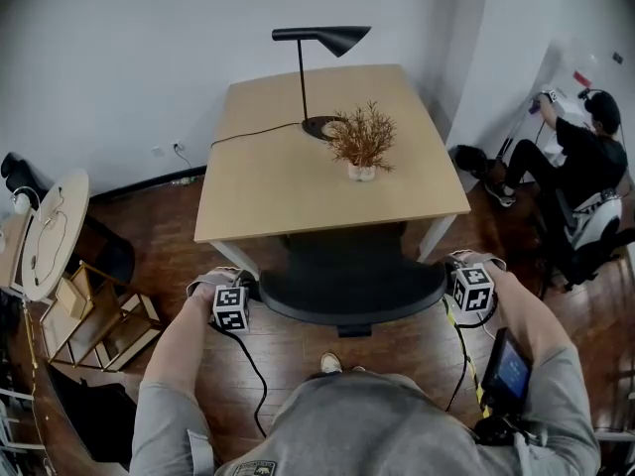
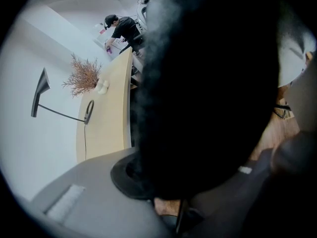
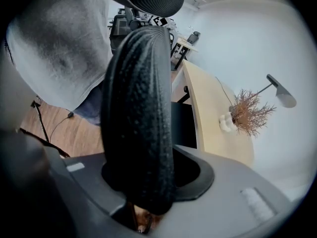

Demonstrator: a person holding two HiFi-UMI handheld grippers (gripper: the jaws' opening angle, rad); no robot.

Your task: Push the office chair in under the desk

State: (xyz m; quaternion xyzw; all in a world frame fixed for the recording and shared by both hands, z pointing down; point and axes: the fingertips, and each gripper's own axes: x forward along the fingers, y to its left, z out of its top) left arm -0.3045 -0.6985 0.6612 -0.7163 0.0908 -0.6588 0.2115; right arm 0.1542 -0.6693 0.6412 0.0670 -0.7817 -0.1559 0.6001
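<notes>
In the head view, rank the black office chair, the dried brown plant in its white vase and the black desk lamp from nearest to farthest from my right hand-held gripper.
1. Black office chair: right hand-held gripper grips its backrest edge.
2. Dried brown plant in white vase: middle of the light wooden desk.
3. Black desk lamp: behind and left of the plant.

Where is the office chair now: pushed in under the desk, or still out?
Partly in. In the head view the seat of the office chair goes under the desk; the backrest is outside its edge.
</notes>
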